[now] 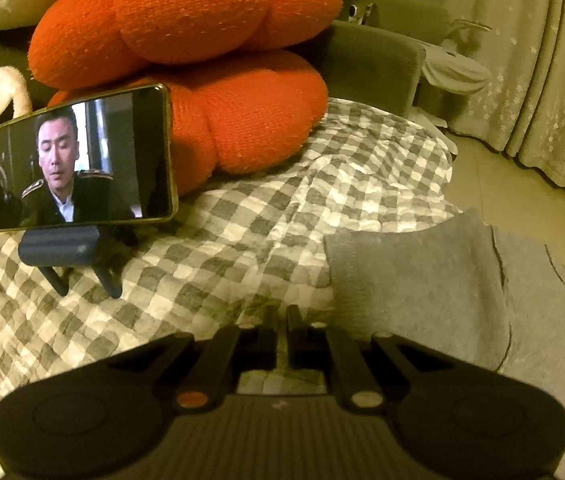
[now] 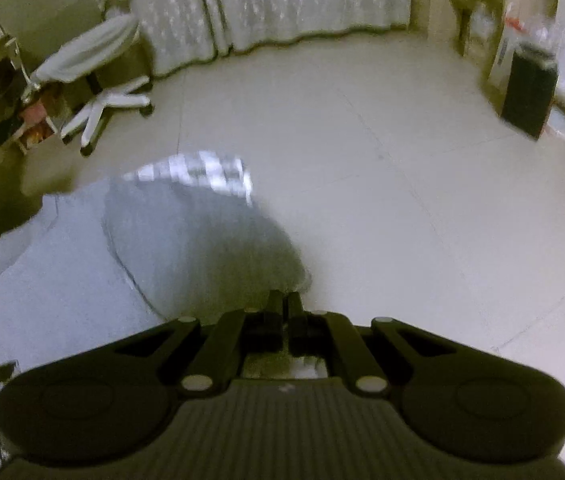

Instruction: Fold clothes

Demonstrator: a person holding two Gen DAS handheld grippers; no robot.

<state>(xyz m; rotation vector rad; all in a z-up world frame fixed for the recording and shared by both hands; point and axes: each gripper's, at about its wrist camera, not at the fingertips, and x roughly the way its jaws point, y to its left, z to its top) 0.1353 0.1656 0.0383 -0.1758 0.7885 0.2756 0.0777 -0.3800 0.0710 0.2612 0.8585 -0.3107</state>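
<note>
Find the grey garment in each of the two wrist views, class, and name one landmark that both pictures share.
Left wrist view: the grey garment lies at lower right, on the checked cover.
Right wrist view: the grey garment fills the lower left, reaching the closed fingertips of the right gripper.
Shared landmark: the white office chair before the curtain.
</note>
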